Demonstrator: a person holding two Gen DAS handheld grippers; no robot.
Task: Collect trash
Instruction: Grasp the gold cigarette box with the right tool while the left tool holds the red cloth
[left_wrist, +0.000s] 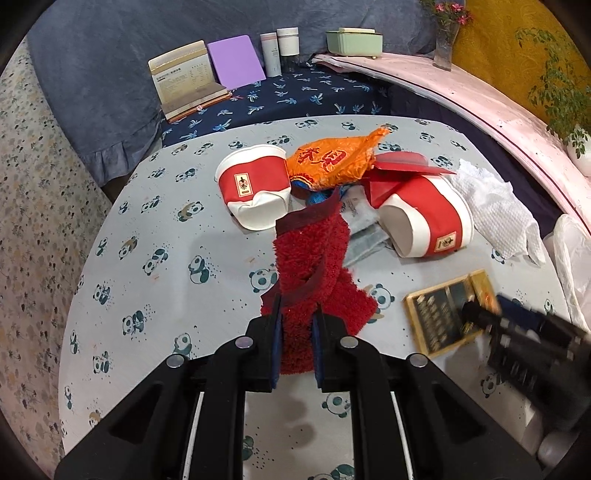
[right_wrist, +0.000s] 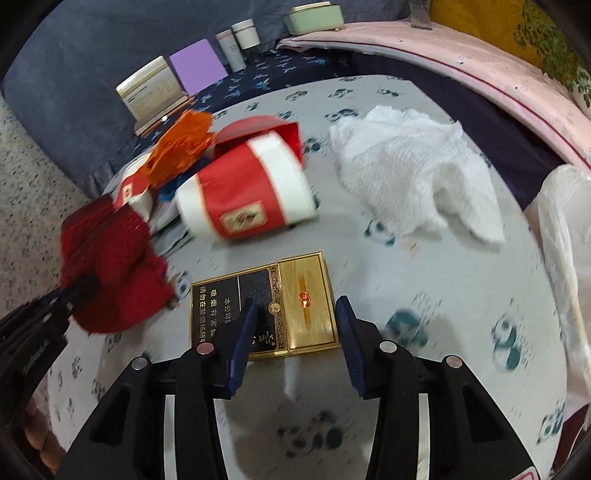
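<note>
My left gripper (left_wrist: 297, 310) is shut on a red fuzzy cloth (left_wrist: 314, 251), which hangs over the panda-print table (left_wrist: 147, 258); in the right wrist view this gripper (right_wrist: 70, 295) and the cloth (right_wrist: 110, 258) show blurred at the left. My right gripper (right_wrist: 295, 306) stands open just above a gold-and-black cigarette box (right_wrist: 303, 280) lying flat, its left finger over the black half and its right finger at the gold edge. Two red-and-white paper cups (left_wrist: 255, 184) (left_wrist: 428, 221) lie on their sides beside an orange wrapper (left_wrist: 332, 158) and a crumpled white paper towel (left_wrist: 495, 206).
A white plastic bag (right_wrist: 561, 240) sits at the table's right edge. Beyond the table, on a dark blue cloth, stand a card holder (left_wrist: 184, 77), a purple notebook (left_wrist: 236, 61), two white canisters (left_wrist: 280, 48) and a green box (left_wrist: 354, 42). A leafy plant (left_wrist: 557, 92) is at far right.
</note>
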